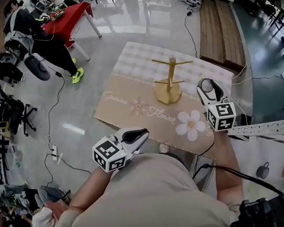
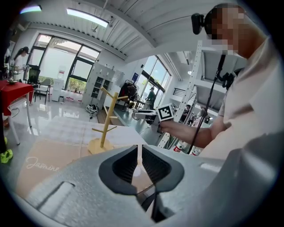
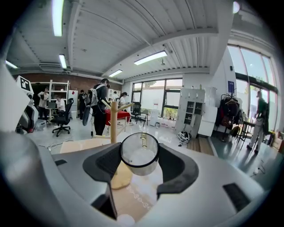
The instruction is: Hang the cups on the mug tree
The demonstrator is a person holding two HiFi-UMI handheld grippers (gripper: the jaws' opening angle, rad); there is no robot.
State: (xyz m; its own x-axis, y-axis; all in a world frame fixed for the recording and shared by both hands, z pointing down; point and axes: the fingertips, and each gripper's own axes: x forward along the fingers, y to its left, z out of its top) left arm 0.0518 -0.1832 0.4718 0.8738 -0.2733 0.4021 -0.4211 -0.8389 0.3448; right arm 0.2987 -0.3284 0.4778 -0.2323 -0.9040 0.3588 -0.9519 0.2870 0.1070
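A wooden mug tree (image 1: 168, 81) stands upright on a beige mat (image 1: 132, 110), its pegs bare. My right gripper (image 1: 208, 89) hovers just right of the tree, shut on a clear glass cup (image 1: 206, 84). In the right gripper view the cup (image 3: 140, 155) sits between the jaws with its rim facing the camera, and the tree's post (image 3: 114, 120) rises just left behind it. My left gripper (image 1: 142, 133) hangs over the mat's near edge with its jaws shut on nothing. From the left gripper (image 2: 138, 162) the tree (image 2: 104, 125) shows ahead to the left.
The mat lies on a glossy floor. A red table (image 1: 68, 17) and a person (image 1: 35, 30) are at the far left, with cables on the floor. A wooden platform (image 1: 222, 29) lies behind the mat, and a white perforated rack (image 1: 263, 127) is at the right.
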